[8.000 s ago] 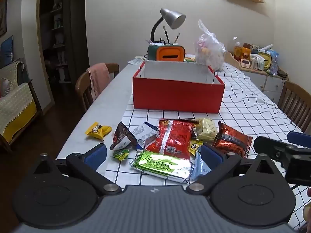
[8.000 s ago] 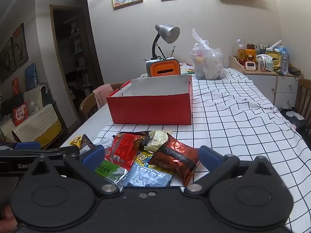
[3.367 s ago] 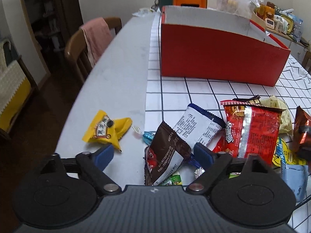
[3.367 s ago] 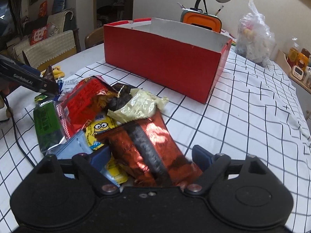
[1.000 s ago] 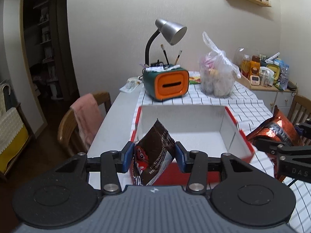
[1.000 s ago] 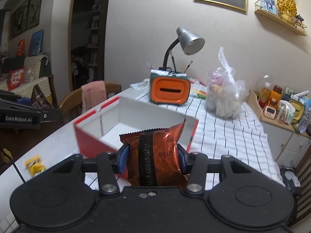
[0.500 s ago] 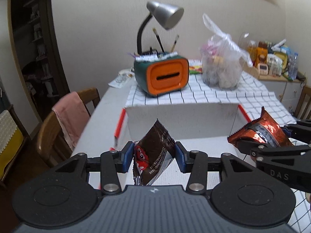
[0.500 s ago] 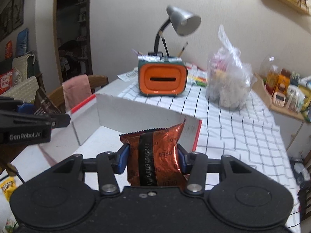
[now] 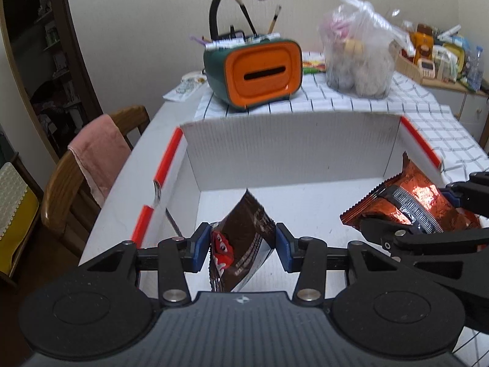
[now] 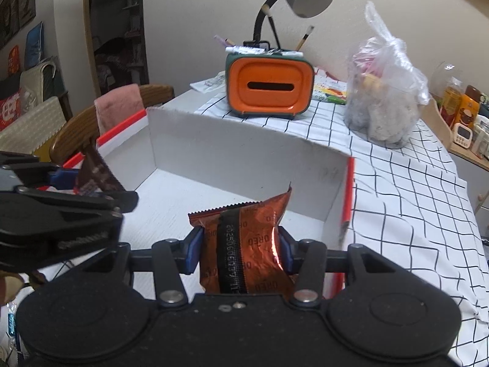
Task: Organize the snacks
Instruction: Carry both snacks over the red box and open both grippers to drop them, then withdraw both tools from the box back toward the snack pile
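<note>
Both tongs lowered over red box [image 9: 418,145] | left tongs [image 9: 243,246] grip brown packet [image 9: 244,238] | right tongs [image 10: 241,252] grip Oreo packet [image 10: 244,244]

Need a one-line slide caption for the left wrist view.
Left gripper holds a brown candy bag over the open red box; right gripper brings a copper cookie pack alongside.

tissue box [image 9: 259,72] behind box [image 9: 290,153], bag [image 9: 357,52] right
</note>
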`<state>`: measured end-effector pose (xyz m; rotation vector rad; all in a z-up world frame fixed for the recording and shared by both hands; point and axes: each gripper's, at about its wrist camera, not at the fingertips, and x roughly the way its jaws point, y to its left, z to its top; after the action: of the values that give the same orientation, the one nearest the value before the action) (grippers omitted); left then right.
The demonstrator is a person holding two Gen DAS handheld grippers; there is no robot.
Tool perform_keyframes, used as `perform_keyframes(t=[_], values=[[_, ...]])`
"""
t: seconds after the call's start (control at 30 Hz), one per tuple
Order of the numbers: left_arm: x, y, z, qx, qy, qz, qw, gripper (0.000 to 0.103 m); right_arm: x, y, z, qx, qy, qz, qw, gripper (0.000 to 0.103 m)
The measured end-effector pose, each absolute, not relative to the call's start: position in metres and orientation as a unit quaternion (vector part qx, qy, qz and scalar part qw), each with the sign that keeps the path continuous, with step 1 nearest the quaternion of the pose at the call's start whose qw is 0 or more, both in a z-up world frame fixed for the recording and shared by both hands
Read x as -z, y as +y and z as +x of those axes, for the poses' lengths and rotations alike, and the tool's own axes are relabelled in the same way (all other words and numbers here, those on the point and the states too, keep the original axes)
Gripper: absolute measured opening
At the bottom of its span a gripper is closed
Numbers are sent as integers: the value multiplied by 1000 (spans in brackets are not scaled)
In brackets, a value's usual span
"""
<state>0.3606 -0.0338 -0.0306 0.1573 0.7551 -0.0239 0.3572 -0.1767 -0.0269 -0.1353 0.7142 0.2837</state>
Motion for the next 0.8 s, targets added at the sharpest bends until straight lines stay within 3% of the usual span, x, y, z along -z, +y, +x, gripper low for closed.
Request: perform_keyframes(t=[0.37, 0.5, 0.7, 0.8], values=[[47, -32, 364, 7, 384, 87, 919, 46, 43, -170, 359, -150, 368, -71, 915, 48], [42, -31, 358, 7, 374, 85, 923, 57, 39, -173, 359, -154, 368, -63, 915, 49], [26, -28, 345, 4, 358, 84, 930, 62, 27, -180, 349, -146, 359, -50, 920, 62], [16, -27, 335, 1, 348, 86, 934, 67, 18, -186, 343, -143, 352, -43, 924, 62]])
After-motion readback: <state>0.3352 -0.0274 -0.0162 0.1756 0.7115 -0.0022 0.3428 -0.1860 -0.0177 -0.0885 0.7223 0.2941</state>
